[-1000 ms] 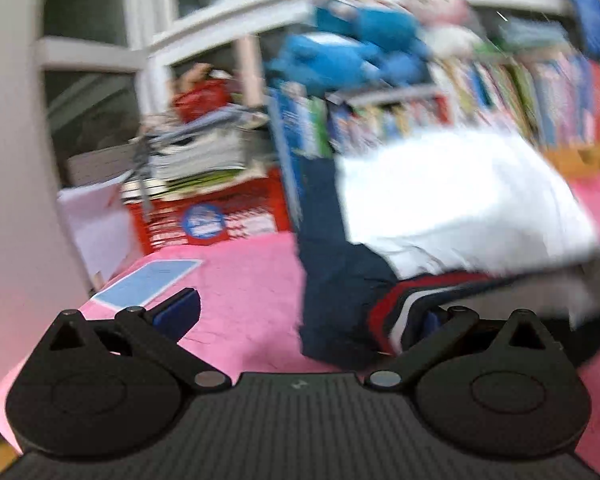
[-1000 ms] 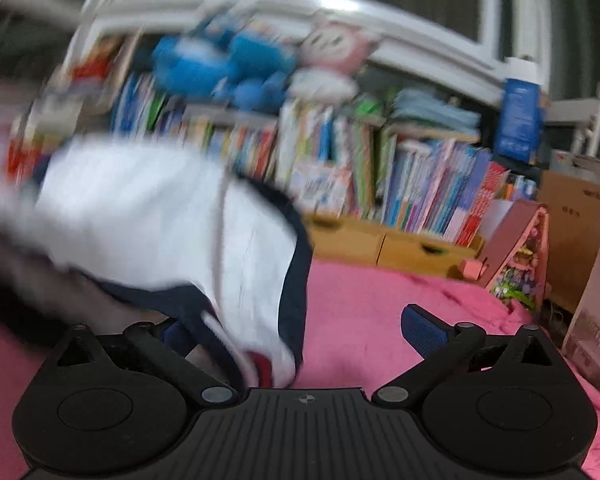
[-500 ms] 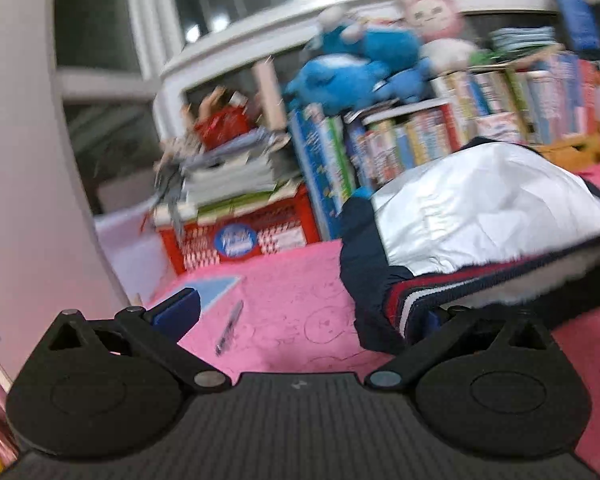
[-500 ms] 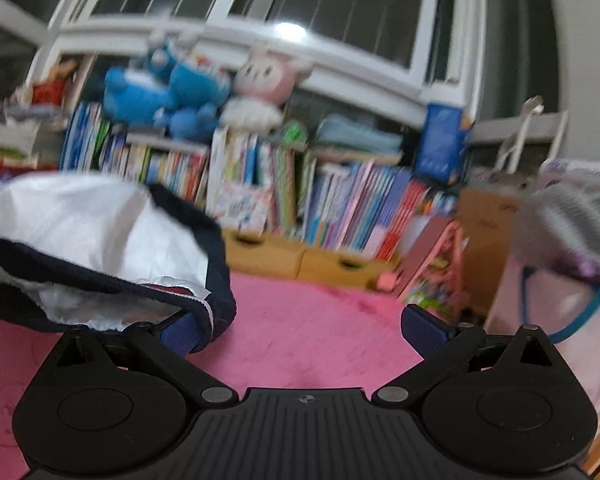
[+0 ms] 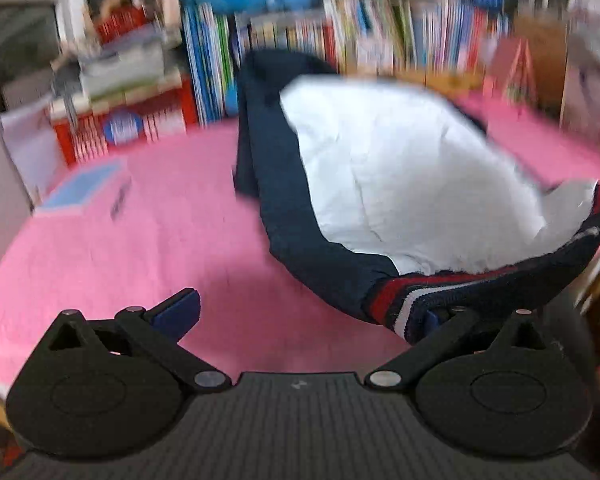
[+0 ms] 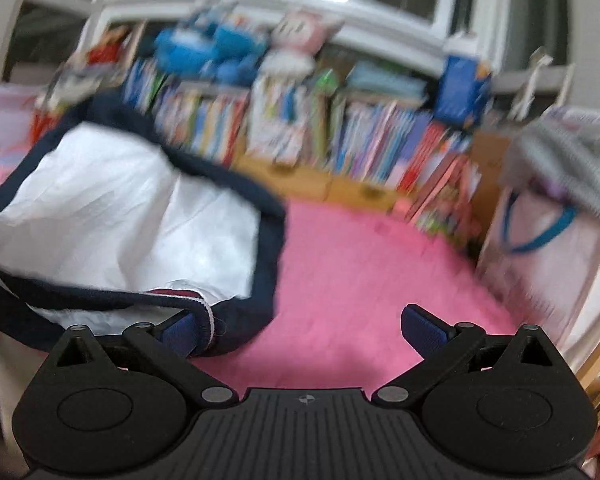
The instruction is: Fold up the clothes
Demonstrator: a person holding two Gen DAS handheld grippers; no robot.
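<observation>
Pink textile-covered surface [image 5: 148, 240], matte, faintly printed, rounded at its left edge; books and soft toys along its far edge, blurred.

Navy jacket with white crinkled lining and red-white striped knit hem [image 5: 400, 184] spread lining-up across the right half of the surface, far part slumped toward the far edge, near hem raised off the surface and slung between the two tools. Not yet a flat, squared packet: lining billowed, hem sagging in a curve, one dark sleeve-like fold [image 5: 248, 136] down the left side. Fits either a shake-out ahead of laying flat or a hem being carried over for a fold; not settled by these views. Judged: folding unfinished.

Lining thin, papery, slippery-looking; shell dull, heavier; hem ribbed, elastic.

Left gripper [image 5: 312, 316]: jaws wide apart, striped hem draped on its right finger only, nothing pinched. Right gripper [image 6: 300, 328]: jaws likewise apart, hem corner [image 6: 204, 312] hooked over its left finger.

Flat blue card [image 5: 80, 192] and dark pen [image 5: 120, 200] near the left edge, clear of the jacket.
</observation>
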